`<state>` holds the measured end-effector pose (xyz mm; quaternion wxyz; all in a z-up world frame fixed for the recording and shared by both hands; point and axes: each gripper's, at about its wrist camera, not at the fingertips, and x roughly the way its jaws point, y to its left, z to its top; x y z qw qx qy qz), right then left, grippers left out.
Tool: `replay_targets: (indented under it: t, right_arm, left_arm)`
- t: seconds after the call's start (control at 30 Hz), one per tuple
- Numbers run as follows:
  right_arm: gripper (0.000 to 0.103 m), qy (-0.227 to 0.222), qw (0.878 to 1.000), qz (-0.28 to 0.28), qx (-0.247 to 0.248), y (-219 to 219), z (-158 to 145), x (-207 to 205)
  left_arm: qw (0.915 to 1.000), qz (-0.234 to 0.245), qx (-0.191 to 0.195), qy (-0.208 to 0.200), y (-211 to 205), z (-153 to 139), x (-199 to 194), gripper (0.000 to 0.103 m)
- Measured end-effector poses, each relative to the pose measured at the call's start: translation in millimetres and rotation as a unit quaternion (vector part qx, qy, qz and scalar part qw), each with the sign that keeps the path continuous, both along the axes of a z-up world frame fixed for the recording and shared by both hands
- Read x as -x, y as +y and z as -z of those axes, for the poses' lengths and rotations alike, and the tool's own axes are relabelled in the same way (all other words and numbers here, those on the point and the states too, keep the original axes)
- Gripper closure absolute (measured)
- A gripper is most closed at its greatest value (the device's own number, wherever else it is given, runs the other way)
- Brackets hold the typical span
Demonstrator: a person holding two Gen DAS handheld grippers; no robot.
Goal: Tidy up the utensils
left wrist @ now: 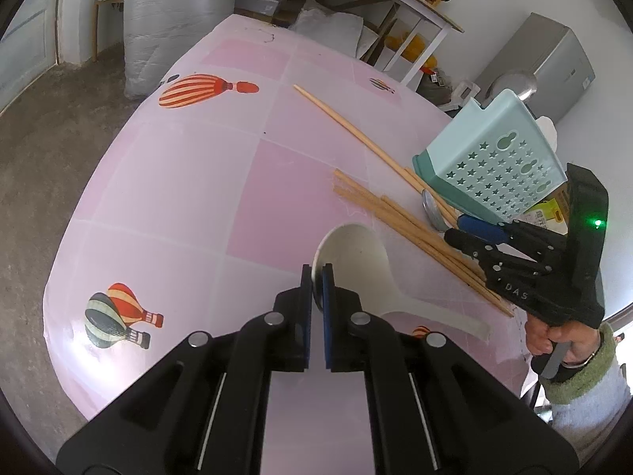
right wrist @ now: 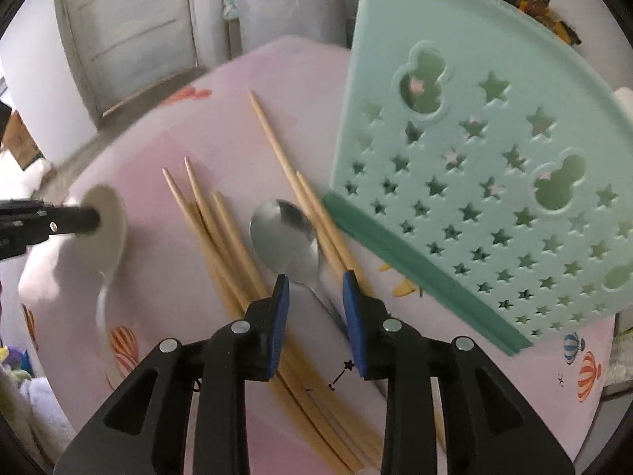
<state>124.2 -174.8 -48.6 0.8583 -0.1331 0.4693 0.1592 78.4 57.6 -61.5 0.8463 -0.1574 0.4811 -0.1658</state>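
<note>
We work over the pink table (left wrist: 166, 206), its cloth printed with hot-air balloons. The largest task item is the mint-green utensil holder (right wrist: 494, 182), a star-perforated plastic caddy tilted at the table's right side; we count one. Beside it lies the spread of wooden chopsticks (right wrist: 221, 237): we can make out about six, one pair running close along the holder's base and the rest fanned out to the left, their lower ends hidden under our right tool, so the count is not certain.

Next comes the white ladle-style spoon (left wrist: 356, 261), one only. Our left gripper (left wrist: 316, 289) is nipped nearly shut on the rim of its bowl, the handle trailing down to the table. Whether the bowl is lifted clear we cannot tell.

Then one metal spoon (right wrist: 285, 233), lying bowl-up between the chopsticks, handle toward us. Our right gripper (right wrist: 316, 289) hangs over its neck with the jaws partly open, astride the handle and pressing on nothing.

We judge the step in hand to be a double pick-up: the white spoon already gripped, the metal one lined up. The next move calls for lowering the right jaws around the thin handle and closing without catching the neighbouring chopstick, then carrying both spoons to the holder, which looks as though it may need setting upright first.
</note>
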Motion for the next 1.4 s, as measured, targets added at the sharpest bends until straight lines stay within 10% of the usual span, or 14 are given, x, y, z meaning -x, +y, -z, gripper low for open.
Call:
replay_targets:
  t: [0.4,0.63,1.4]
  right_arm:
    - [0.071,0.057,0.997,-0.022,-0.052,3.7,2.8,-21.4]
    - [0.051,0.061,0.996,-0.056,-0.03,28.8,5.7,-29.6]
    - [0.066,-0.047,0.992,0.017,-0.114,-3.3,-43.8,-4.1]
  left_arm:
    - [1.0,0.003,0.0,0.0,-0.7,1.9,-0.2,0.099]
    - [1.0,0.003,0.0,0.0,0.3,2.1,0.0,0.098]
    - [1.0,0.001,0.008,0.002,0.8,2.0,-0.3,0.098]
